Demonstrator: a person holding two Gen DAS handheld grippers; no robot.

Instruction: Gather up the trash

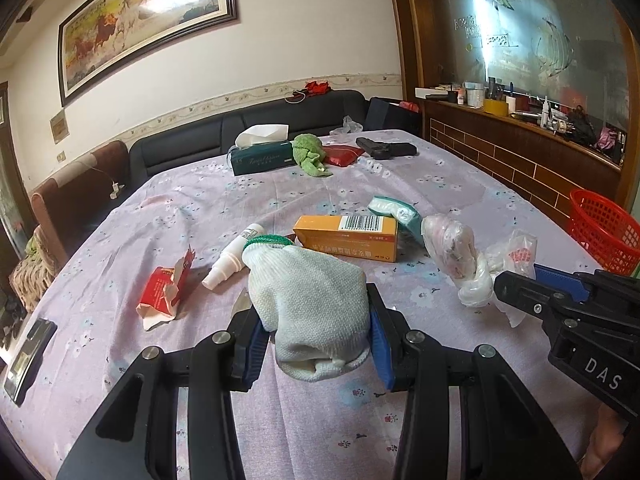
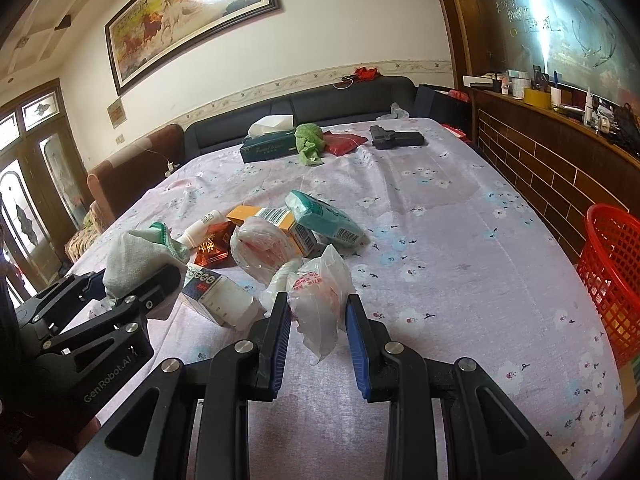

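The left gripper (image 1: 316, 328) pinches a white knitted glove (image 1: 308, 304) with a green cuff, its blue pads pressed into both sides of the fabric. The right gripper (image 2: 318, 334) pinches a crumpled clear plastic bag (image 2: 320, 300) with red print, the bag squeezed between its blue pads.

In the left wrist view, with the glove as dial centre, a white spray bottle (image 1: 232, 256) lies at ten o'clock, a torn red packet (image 1: 164, 292) at nine, an orange carton (image 1: 348, 236) with a barcode at one, and a teal tissue pack (image 1: 396, 212) beyond it. All rest on the flowered tablecloth (image 1: 240, 200).

A red mesh basket (image 1: 604, 232) stands off the table edge at three o'clock; what lies inside it cannot be told. At twelve, far across the table, a dark green tissue box (image 1: 262, 156) has a white tissue rising from its slot, with a green cloth (image 1: 310, 154), a red pouch (image 1: 342, 155) and a black pistol-shaped object (image 1: 386, 147) beside it.
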